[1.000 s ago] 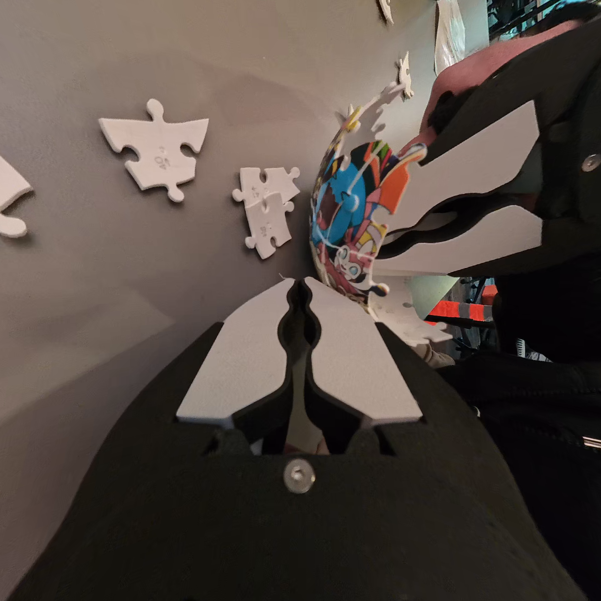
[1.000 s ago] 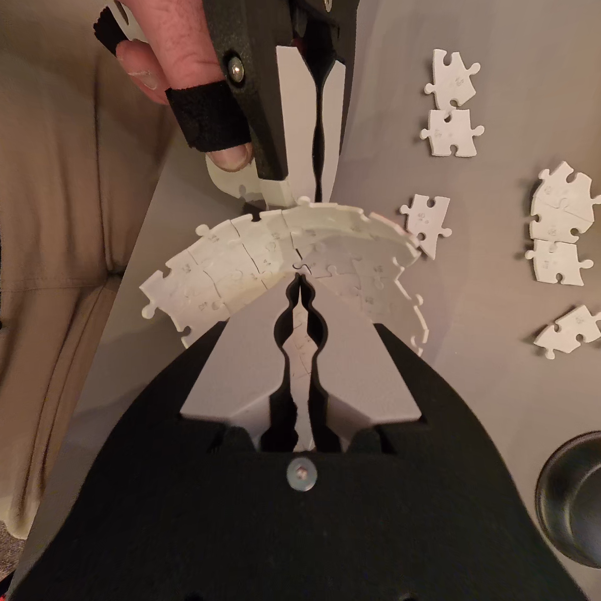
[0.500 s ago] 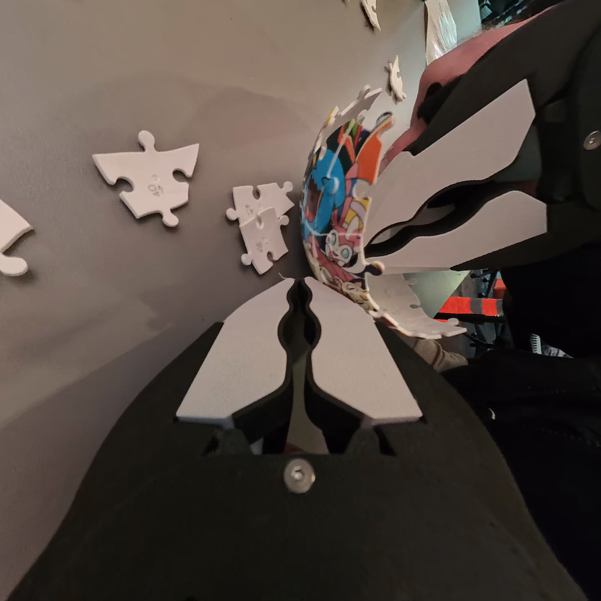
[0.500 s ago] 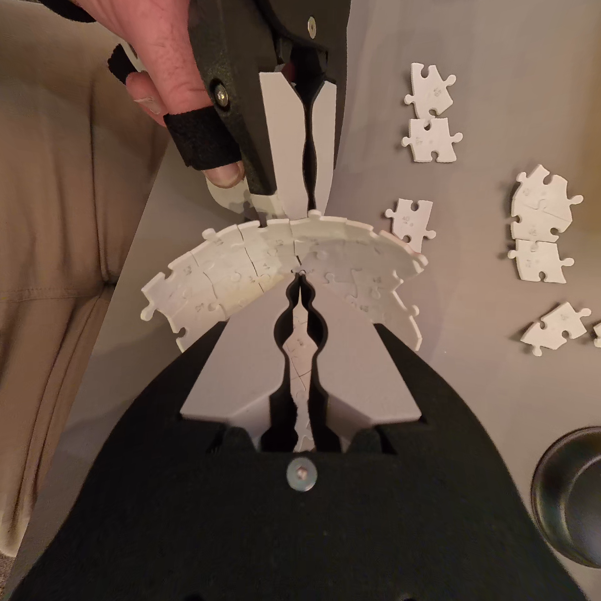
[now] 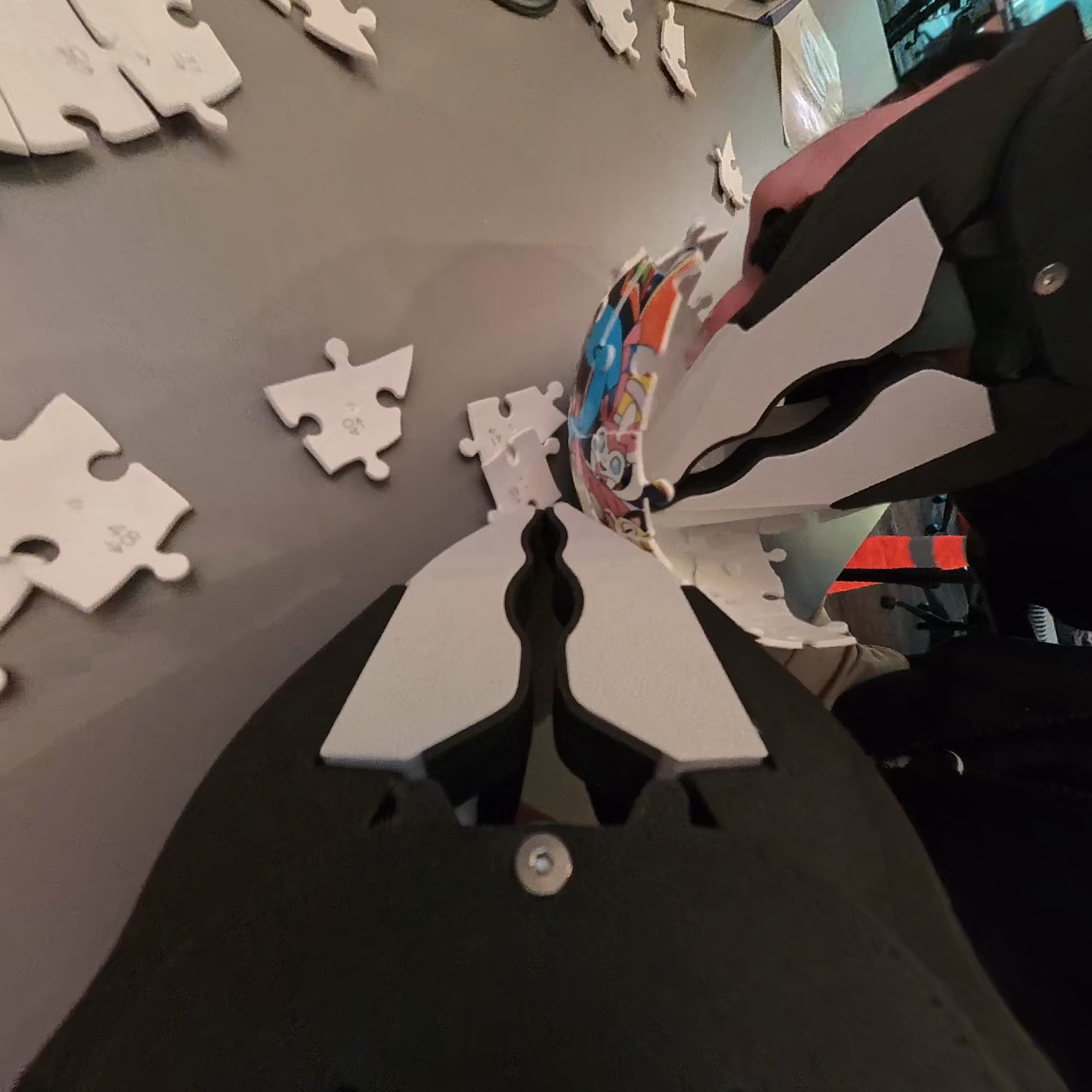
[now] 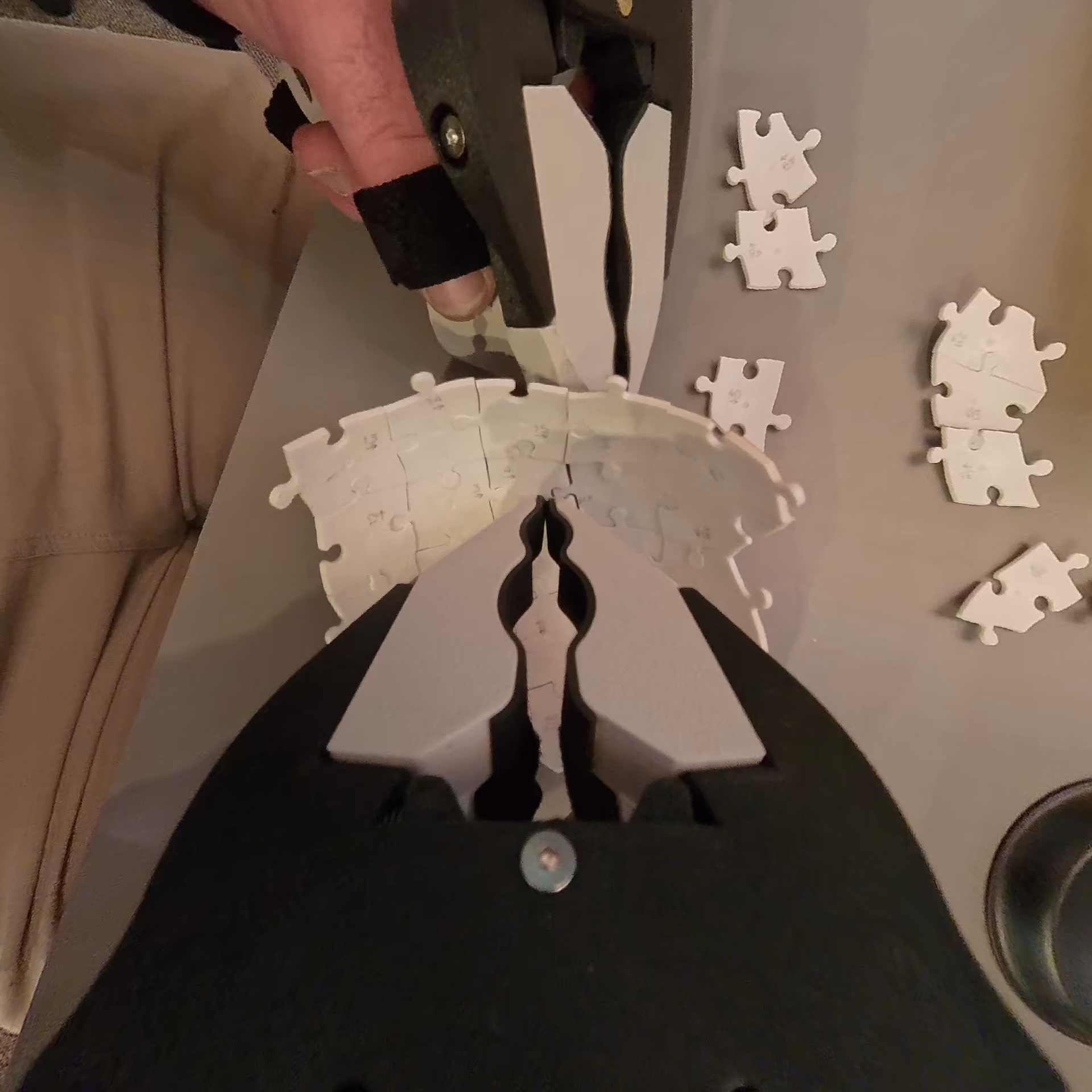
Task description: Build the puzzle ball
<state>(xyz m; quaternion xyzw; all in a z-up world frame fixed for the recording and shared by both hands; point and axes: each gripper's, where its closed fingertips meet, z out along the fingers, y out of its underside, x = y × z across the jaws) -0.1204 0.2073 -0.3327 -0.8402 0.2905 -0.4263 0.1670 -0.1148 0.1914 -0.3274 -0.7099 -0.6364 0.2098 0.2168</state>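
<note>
The partly built puzzle ball is a curved shell of joined pieces. Its white back [image 6: 449, 473] faces the right wrist view; its colourful printed side [image 5: 614, 413] shows edge-on in the left wrist view. My right gripper [image 6: 546, 502] is shut on the shell's near part, with white pieces showing in the gap between its fingers. It also shows in the left wrist view [image 5: 673, 490], clamped on the shell's edge. My left gripper [image 5: 546, 511] is shut with nothing seen between its fingers. In the right wrist view its tips [image 6: 617, 378] touch the shell's far rim.
Several loose white pieces lie face down on the grey table [image 6: 886, 709], such as these [image 5: 348, 413] [image 5: 514, 449] [image 6: 741, 402] [image 6: 993, 378]. A dark metal bowl [image 6: 1052, 922] sits at the right. A beige cushion [image 6: 118, 413] lies beyond the table's left edge. A hand [image 6: 378, 88] holds the left gripper.
The left wrist view has shifted, so the loose pieces sit lower and further right and more show. The shell has turned more edge-on to it. Both grippers stay shut.
</note>
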